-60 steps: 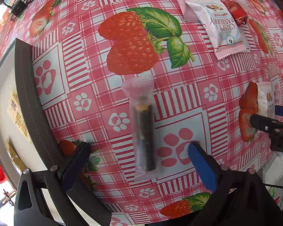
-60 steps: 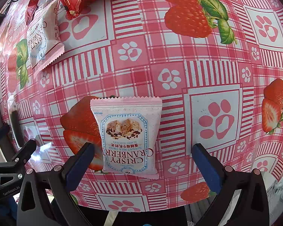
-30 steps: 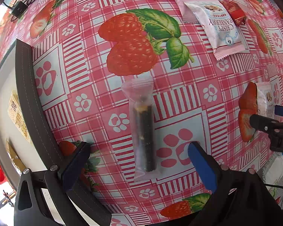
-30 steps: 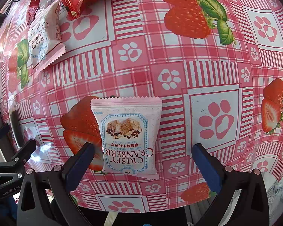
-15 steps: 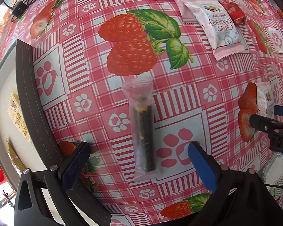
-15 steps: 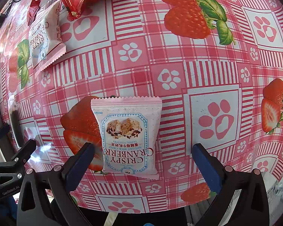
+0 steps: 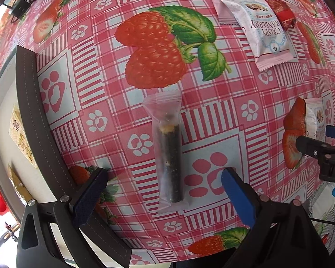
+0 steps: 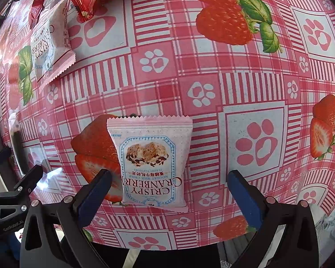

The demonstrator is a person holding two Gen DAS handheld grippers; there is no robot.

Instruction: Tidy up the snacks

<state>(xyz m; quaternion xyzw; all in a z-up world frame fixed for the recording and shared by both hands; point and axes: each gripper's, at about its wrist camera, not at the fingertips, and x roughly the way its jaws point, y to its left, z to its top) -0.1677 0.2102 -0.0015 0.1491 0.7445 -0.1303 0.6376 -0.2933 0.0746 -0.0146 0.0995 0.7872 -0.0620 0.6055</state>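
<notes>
Both tools gape, empty. The left tool (image 7: 163, 183) straddles the roll (image 7: 169, 154) lying on the counter (image 7: 212, 116); the right tool (image 8: 169, 183) frames the pouch (image 8: 151, 163). Each should drop straight, centred, then pinch across the narrow width.

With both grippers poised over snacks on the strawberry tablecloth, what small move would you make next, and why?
Probably lower the left gripper and close on the dark snack stick in its clear plastic wrapper. The jaws are open and already straddle its near end, and it lies flat, lengthwise between them. The right gripper is likewise open around the pink Crispy Cranberry packet.
</notes>
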